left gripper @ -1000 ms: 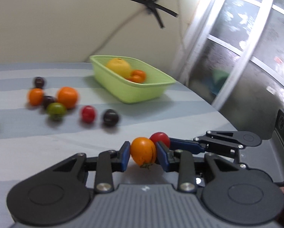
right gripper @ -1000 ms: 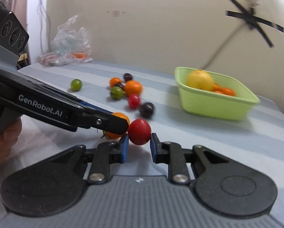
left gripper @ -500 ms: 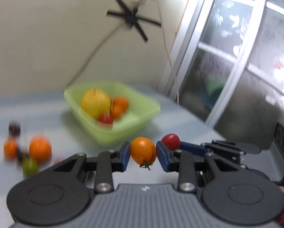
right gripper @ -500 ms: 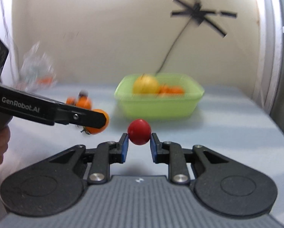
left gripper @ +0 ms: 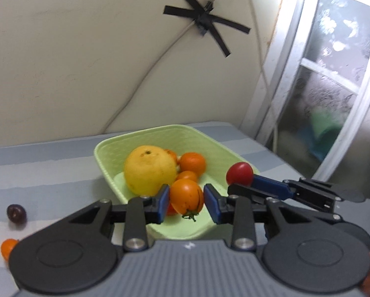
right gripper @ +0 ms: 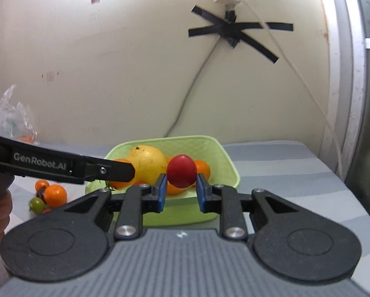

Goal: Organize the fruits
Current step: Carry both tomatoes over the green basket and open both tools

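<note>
My left gripper (left gripper: 186,201) is shut on an orange tomato (left gripper: 186,195) and holds it over the near rim of the green basket (left gripper: 204,138). My right gripper (right gripper: 180,190) is shut on a red tomato (right gripper: 181,171) above the basket (right gripper: 219,153); it shows in the left wrist view too (left gripper: 239,173). The basket holds a big yellow citrus (left gripper: 149,172) and several small orange fruits (left gripper: 192,162). The left gripper's finger (right gripper: 115,172) reaches in from the left in the right wrist view.
Loose fruits lie on the striped tablecloth left of the basket: a dark one (left gripper: 16,212), orange ones (right gripper: 56,195) and a green one (right gripper: 37,204). A plastic bag (right gripper: 11,121) sits at the far left by the wall. A window frame (left gripper: 284,74) stands to the right.
Both grippers have moved forward from the table's near side to the basket, each carrying its tomato. The basket now fills the middle of both views.
</note>
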{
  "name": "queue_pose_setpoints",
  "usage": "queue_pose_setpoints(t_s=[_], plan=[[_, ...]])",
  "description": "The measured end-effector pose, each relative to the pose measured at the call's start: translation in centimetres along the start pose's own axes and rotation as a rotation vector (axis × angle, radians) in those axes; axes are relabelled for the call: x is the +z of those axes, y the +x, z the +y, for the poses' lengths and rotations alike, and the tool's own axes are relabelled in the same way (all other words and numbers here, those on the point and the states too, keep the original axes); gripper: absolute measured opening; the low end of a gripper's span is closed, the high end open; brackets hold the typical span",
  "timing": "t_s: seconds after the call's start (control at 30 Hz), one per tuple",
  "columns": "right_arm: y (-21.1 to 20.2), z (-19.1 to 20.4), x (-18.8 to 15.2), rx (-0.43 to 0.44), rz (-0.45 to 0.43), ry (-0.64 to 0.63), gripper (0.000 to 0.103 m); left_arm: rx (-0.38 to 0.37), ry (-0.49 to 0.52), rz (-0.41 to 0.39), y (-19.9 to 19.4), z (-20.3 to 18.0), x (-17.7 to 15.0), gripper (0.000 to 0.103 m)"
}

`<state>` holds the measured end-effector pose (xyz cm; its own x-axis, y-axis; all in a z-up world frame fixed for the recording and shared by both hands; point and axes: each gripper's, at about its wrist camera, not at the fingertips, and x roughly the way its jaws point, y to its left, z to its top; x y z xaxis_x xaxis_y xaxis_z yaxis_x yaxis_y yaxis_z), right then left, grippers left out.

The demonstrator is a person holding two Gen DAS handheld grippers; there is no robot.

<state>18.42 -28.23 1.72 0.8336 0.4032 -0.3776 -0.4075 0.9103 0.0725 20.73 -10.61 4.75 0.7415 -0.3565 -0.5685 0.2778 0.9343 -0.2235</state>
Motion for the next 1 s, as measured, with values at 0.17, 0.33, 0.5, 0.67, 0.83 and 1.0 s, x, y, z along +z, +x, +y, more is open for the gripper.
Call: queue_pose_setpoints(t_s=[0.17,0.33,0.5,0.67,0.83,1.0], plan=[[0.0,0.9,-0.5,-0.011,-0.017,-0.029,0.040,0.027,-0.036,-0.020,-1.2,1.0,-0.2,0.037],[-2.0,0.9,-0.1,-0.010,-0.069,-0.003,0.040,0.068,-0.106,-0.142,-7.3,4.3,0.0,0.037],[-4.7,2.4,-0.1,0.064,-0.096,0.029,0.040,0.189,-0.207,-0.230,-14.7,9.6,-2.4,0.037],[-5.8,6.2,-1.2,0.170,-0.059,0.004,0.040,0.310,-0.296,-0.222,-19.4,14.1,-6.7,0.037],[-5.6,10.5,-2.7,0.246,0.013,-0.048,0.040,0.351,-0.329,-0.168,-20.4,16.8,-10.3,0.041],[-3.7,13.8,-3.3,0.288,0.088,-0.079,0.040,0.322,-0.333,-0.151,-19.9,17.6,-11.5,0.045]])
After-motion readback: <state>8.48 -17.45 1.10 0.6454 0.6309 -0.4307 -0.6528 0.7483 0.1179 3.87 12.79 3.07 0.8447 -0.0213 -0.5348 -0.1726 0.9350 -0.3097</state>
